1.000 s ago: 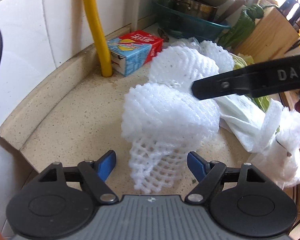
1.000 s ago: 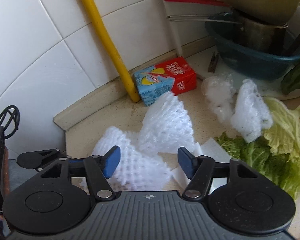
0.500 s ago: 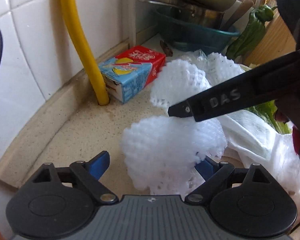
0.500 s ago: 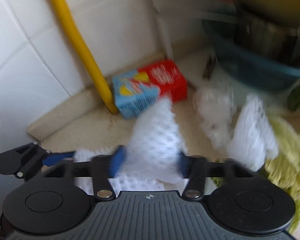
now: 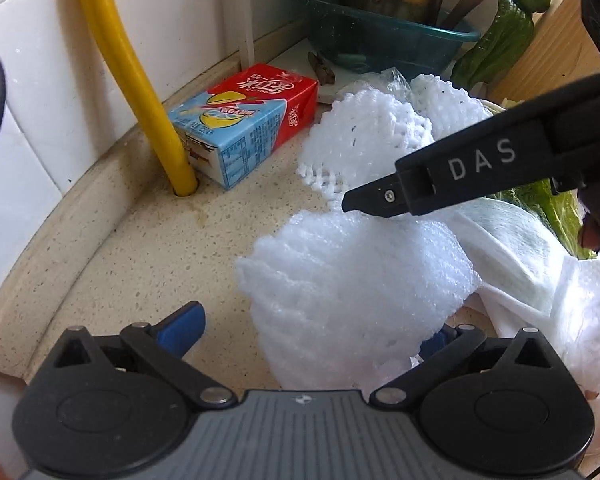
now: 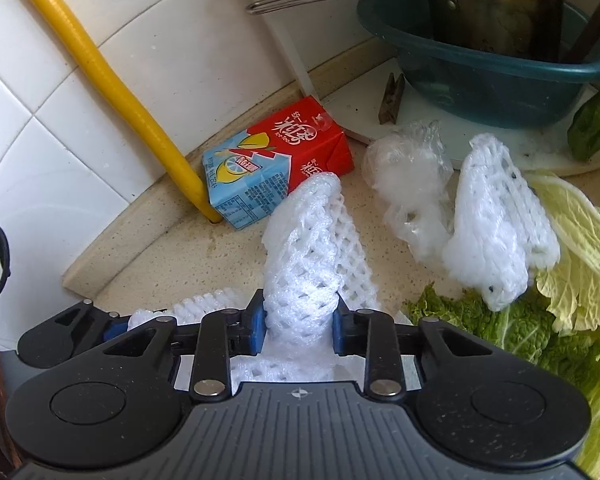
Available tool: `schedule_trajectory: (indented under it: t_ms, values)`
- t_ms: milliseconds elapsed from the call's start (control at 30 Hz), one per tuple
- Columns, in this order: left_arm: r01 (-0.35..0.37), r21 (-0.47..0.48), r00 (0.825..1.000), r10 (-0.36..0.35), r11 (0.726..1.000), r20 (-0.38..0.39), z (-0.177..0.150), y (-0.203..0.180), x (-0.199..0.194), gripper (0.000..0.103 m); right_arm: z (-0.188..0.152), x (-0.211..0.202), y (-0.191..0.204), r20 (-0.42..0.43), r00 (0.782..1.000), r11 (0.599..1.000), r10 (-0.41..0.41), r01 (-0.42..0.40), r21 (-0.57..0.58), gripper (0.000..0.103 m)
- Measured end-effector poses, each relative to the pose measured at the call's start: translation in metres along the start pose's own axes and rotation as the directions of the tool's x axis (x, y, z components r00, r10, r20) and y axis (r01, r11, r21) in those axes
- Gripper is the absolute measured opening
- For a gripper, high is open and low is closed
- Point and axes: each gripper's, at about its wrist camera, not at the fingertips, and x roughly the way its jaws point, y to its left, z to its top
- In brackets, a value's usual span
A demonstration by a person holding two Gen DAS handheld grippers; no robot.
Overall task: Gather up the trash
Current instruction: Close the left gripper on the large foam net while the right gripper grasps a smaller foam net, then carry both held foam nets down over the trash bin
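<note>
Two white foam nets lie on the speckled counter. In the right wrist view the farther foam net [image 6: 304, 272] stands up between the blue pads [image 6: 257, 322] of my right gripper [image 6: 300, 322]. Its jaws are closing and both pads press into the net. The nearer foam net [image 5: 352, 288] sits between the fingers of my left gripper [image 5: 312, 332], whose jaws are opening wide. Its left fingertip [image 5: 182, 326] is clear of the net and the right one is mostly hidden behind it. The right gripper's black side arm [image 5: 460, 168] crosses above this net.
A red and blue drink carton [image 6: 276, 168] lies against a yellow hose [image 6: 112, 88] at the tiled wall. Crumpled clear plastic [image 6: 412, 184], a third foam net [image 6: 500, 224] and cabbage leaves [image 6: 540, 320] lie to the right. A teal basin [image 6: 480, 80] holding pots stands behind.
My right gripper has come forward and closed from wide open onto the upright foam net. My left gripper's jaws have spread wider and moved up around the nearer net.
</note>
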Motion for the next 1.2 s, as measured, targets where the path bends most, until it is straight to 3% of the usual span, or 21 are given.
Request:
schedule_trajectory:
  t_ms: [300,367,433,533,700,900,1200]
  values:
    - [-0.025,-0.036,1.000,0.026,0.999,0.005,-0.003,-0.001,0.001,0.100,-0.003,-0.006,0.007,0.021,1.000,1.000,-0.002,0.002,-0.011,0.035]
    - [-0.016,-0.040,1.000,0.016,0.999,0.013,-0.003,-0.001,-0.001,0.091,-0.004,-0.011,0.008,0.030,1.000,1.000,0.000,0.001,-0.011,0.034]
    - [-0.002,-0.040,1.000,0.003,0.999,0.018,-0.002,-0.004,-0.005,0.073,-0.005,-0.018,0.009,0.044,0.999,1.000,0.009,-0.009,-0.011,0.032]
    - [0.005,-0.041,1.000,-0.004,0.999,0.020,-0.001,-0.010,-0.010,0.054,-0.007,-0.030,0.012,0.067,0.998,1.000,0.015,-0.014,-0.015,0.031]
    - [-0.042,-0.039,0.998,0.044,0.998,0.052,-0.007,-0.014,-0.031,0.039,-0.012,-0.055,0.019,0.125,0.992,0.999,0.023,-0.020,-0.025,0.029]
    - [-0.094,-0.101,0.992,0.102,0.991,0.080,-0.022,-0.007,-0.061,0.036,-0.017,-0.083,0.017,0.189,0.980,0.998,0.057,-0.059,0.006,0.028]
    - [-0.195,-0.219,0.967,0.224,0.956,0.120,-0.051,-0.013,-0.112,0.035,-0.041,-0.121,0.044,0.230,0.965,0.988,0.128,-0.103,-0.118,0.028]
